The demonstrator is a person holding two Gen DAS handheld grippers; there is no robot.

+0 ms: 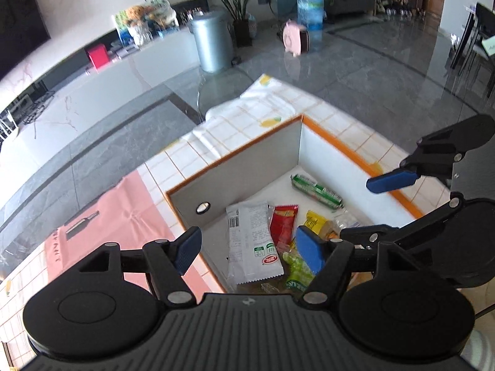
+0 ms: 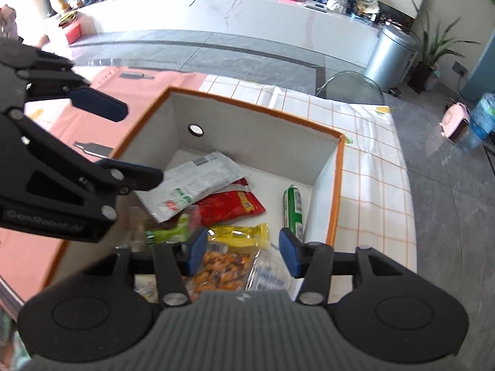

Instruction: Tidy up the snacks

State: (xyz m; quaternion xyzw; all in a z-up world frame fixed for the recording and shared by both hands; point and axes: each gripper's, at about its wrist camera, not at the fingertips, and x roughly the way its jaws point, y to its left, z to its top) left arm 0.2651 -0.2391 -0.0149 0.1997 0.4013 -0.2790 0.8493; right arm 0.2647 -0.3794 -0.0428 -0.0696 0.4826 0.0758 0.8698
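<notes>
An orange-rimmed white box (image 1: 235,170) (image 2: 256,142) on the checked tablecloth holds several snacks: a white packet (image 1: 252,241) (image 2: 198,182), a red packet (image 1: 283,224) (image 2: 232,204), a green sausage stick (image 1: 317,191) (image 2: 292,210), a yellow packet (image 1: 315,221) (image 2: 239,233), a green candy (image 1: 297,273) (image 2: 168,235) and a clear bag of nuts (image 2: 222,270). My left gripper (image 1: 250,252) is open and empty above the box's near left side. My right gripper (image 2: 243,252) is open and empty above the nuts and yellow packet. Each gripper also shows in the other's view, the right one (image 1: 359,210) and the left one (image 2: 136,142).
A pink cloth (image 1: 102,228) (image 2: 37,130) lies left of the box. The table edge drops to a grey tiled floor. A clear chair back (image 1: 222,89) (image 2: 349,88) stands beyond the table, with a metal bin (image 1: 212,41) (image 2: 391,57) farther off.
</notes>
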